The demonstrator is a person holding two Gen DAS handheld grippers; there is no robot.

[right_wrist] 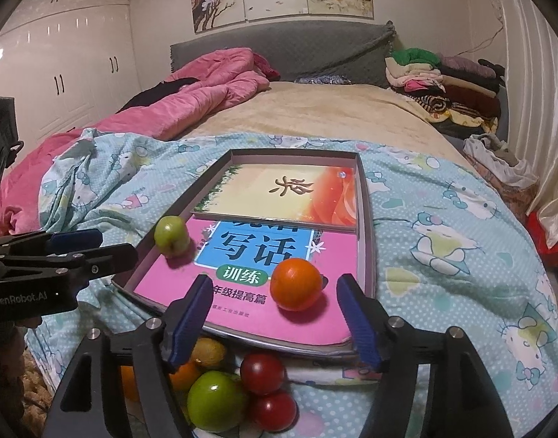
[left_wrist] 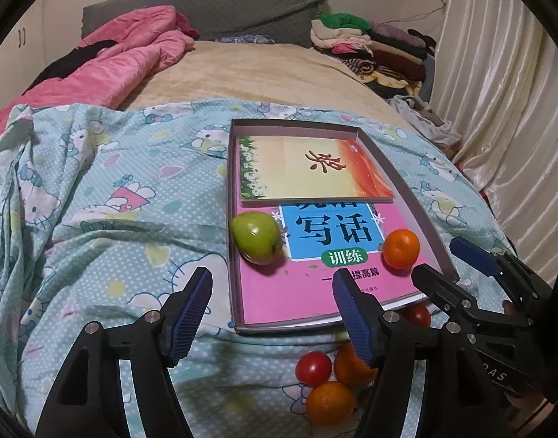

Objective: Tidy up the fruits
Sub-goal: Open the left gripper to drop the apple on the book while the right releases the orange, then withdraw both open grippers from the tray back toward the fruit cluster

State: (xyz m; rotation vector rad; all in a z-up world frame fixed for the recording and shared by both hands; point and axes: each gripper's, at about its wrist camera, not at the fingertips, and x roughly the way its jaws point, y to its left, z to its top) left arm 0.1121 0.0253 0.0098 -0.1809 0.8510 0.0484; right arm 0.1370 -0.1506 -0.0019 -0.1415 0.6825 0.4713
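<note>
So far I have two fruits in the tray [right_wrist: 366, 219]: a green apple [right_wrist: 171, 236] and an orange [right_wrist: 296, 284]. Both my left tongs [left_wrist: 271, 314] and right tongs [right_wrist: 275, 323] are apart and hold nothing. More fruit [right_wrist: 239, 394] waits on the bed just in front of the tray.
</note>
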